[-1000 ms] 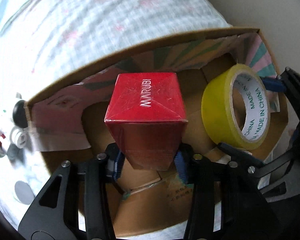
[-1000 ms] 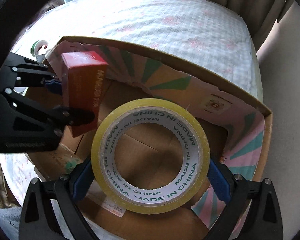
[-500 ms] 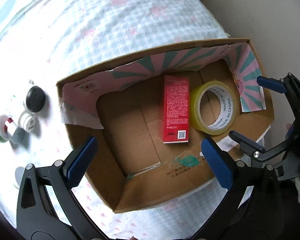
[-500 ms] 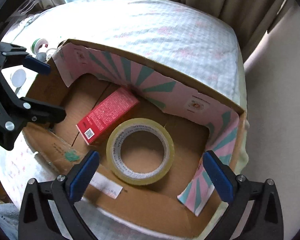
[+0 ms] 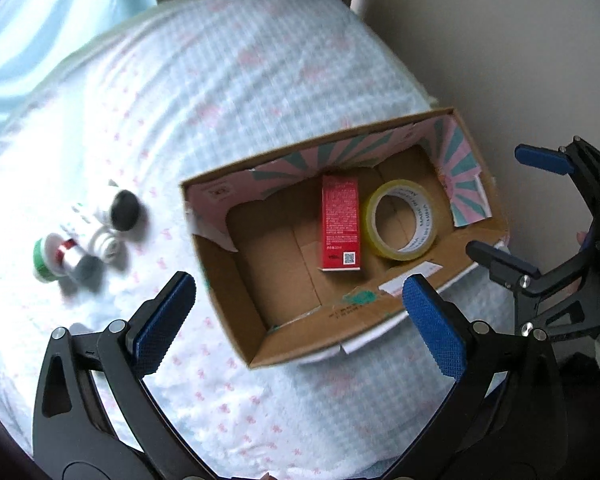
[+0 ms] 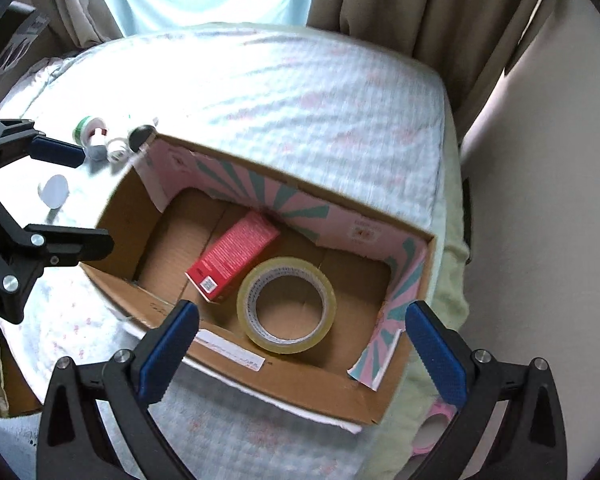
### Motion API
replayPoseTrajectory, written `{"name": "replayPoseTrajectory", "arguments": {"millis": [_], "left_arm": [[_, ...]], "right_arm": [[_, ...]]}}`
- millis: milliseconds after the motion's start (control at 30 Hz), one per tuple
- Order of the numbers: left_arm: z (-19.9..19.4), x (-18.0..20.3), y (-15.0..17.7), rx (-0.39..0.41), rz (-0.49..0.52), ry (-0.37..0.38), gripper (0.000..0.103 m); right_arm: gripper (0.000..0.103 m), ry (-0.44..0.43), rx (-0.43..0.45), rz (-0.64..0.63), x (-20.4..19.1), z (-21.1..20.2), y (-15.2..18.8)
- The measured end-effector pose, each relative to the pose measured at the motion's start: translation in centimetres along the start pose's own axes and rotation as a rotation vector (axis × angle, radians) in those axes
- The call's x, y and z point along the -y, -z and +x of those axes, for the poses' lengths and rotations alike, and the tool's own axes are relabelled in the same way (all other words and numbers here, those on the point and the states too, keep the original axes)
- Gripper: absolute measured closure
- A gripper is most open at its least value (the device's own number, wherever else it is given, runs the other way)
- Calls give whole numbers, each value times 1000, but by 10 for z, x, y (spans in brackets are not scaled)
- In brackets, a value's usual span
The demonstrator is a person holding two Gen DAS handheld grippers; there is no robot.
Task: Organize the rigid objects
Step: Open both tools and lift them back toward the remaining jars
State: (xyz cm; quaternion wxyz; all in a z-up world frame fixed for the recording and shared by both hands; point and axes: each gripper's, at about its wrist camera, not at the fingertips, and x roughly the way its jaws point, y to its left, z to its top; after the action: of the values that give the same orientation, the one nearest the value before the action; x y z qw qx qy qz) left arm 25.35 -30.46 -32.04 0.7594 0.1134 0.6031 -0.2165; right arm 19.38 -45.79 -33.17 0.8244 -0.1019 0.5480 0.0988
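An open cardboard box (image 5: 236, 288) (image 6: 112, 216) with pink and teal inner walls sits on a checked cloth. Inside lie a red carton (image 5: 339, 224) (image 6: 234, 256) and a yellow tape roll (image 5: 400, 220) (image 6: 287, 305), side by side. My left gripper (image 5: 300, 320) is open and empty, raised above the box's near left corner. My right gripper (image 6: 300, 352) is open and empty, raised above the box's near edge. Each gripper also shows in the other's view: the right one (image 5: 528, 216), the left one (image 6: 72, 196).
Several small bottles and jars (image 5: 84, 240) (image 6: 112, 140) stand on the cloth left of the box. A white round lid (image 6: 53, 191) lies near them. Curtains (image 6: 420, 12) hang behind the table. A wall (image 5: 500, 40) is at the right.
Both grippers let go: the left released the red carton, the right released the tape roll. Both objects now lie in the box. Both grippers opened and pulled up and back.
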Motion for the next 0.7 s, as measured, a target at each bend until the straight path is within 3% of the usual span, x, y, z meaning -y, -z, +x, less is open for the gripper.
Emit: {"name": "replayPoseTrajectory", "arguments": {"millis": [333, 700], "left_arm": [[-95, -26, 51, 146, -82, -64, 0], [-172, -112, 134, 260, -238, -180, 0]], "right_arm": [[0, 0, 71, -36, -35, -63, -22], [0, -35, 172, -7, -113, -128, -59]]}}
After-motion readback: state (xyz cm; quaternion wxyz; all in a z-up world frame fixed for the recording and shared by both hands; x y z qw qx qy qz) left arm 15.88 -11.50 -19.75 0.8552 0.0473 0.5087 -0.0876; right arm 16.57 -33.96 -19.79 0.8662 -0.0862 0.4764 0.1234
